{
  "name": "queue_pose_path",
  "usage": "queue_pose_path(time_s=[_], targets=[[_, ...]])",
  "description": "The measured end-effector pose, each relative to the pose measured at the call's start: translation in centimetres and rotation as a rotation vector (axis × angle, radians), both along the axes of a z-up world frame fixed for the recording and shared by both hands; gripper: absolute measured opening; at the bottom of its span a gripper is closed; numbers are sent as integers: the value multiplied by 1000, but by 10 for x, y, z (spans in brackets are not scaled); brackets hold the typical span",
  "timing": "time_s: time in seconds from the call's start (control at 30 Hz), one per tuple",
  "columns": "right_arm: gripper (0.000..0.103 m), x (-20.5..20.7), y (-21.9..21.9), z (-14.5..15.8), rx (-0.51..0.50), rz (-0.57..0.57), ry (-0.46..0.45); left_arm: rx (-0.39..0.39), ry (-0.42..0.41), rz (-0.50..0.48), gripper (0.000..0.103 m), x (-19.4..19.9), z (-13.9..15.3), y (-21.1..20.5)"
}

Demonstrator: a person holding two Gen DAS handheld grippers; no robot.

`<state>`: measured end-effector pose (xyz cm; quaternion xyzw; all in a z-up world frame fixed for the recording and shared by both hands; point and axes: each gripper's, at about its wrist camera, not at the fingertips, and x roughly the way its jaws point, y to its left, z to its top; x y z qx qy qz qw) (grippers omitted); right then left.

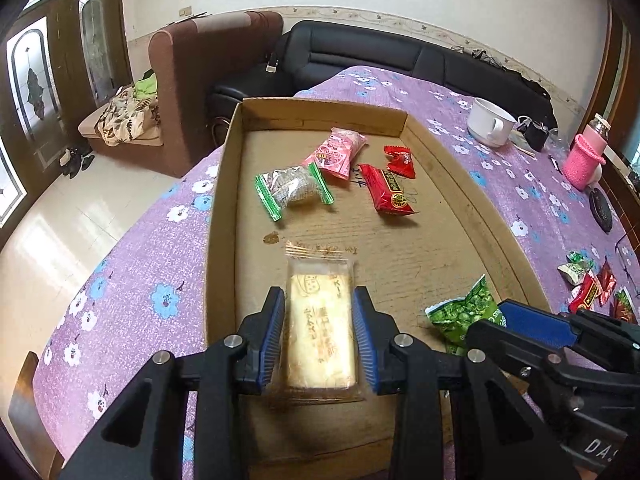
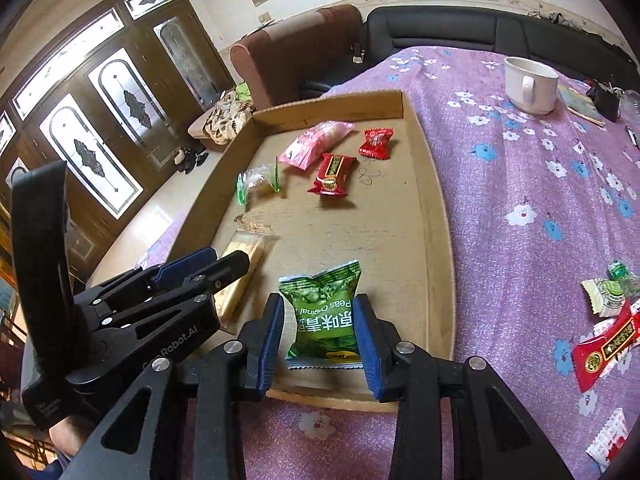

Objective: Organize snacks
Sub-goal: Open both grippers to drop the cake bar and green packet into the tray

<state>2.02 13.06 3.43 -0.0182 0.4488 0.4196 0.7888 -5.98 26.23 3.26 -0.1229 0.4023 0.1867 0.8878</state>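
A shallow cardboard box (image 1: 224, 184) lies on the purple flowered tablecloth (image 1: 132, 280). My left gripper (image 1: 319, 294) is shut on a pale cracker packet (image 1: 320, 336), low over the box's near left part. Beside it, my right gripper (image 2: 319, 300) is shut on a green pea packet (image 2: 322, 320) at the box's near edge. Farther in lie a pink packet (image 1: 338, 154), a clear green-edged packet (image 1: 292, 190), a red packet (image 1: 386, 192) and a small red candy (image 1: 400, 160). Several loose snacks (image 2: 612, 312) lie on the cloth to the right of the box.
A white mug (image 1: 490, 122) and a pink knitted bottle cover (image 1: 582, 164) stand at the table's far right. A black sofa (image 1: 360, 52) and a brown armchair (image 1: 192, 80) are behind the table. The table drops to a tiled floor (image 1: 60, 220) on the left.
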Motion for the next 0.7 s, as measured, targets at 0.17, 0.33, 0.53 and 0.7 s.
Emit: queue_pose_path(time_s=[0.17, 0.33, 0.53, 0.7], targets=[[39, -5, -18, 16, 44, -13, -12, 13, -26, -5, 35, -4, 11, -4], [40, -3, -51, 28, 90, -54, -8, 30, -58, -32, 35, -7, 25, -17], [40, 6, -106, 32, 111, -144, 1, 55, -77, -108, 35, -6, 37, -48], [45, 21, -168, 25, 79, -256, 6, 69, -77, -200, 39, -2, 43, -80]])
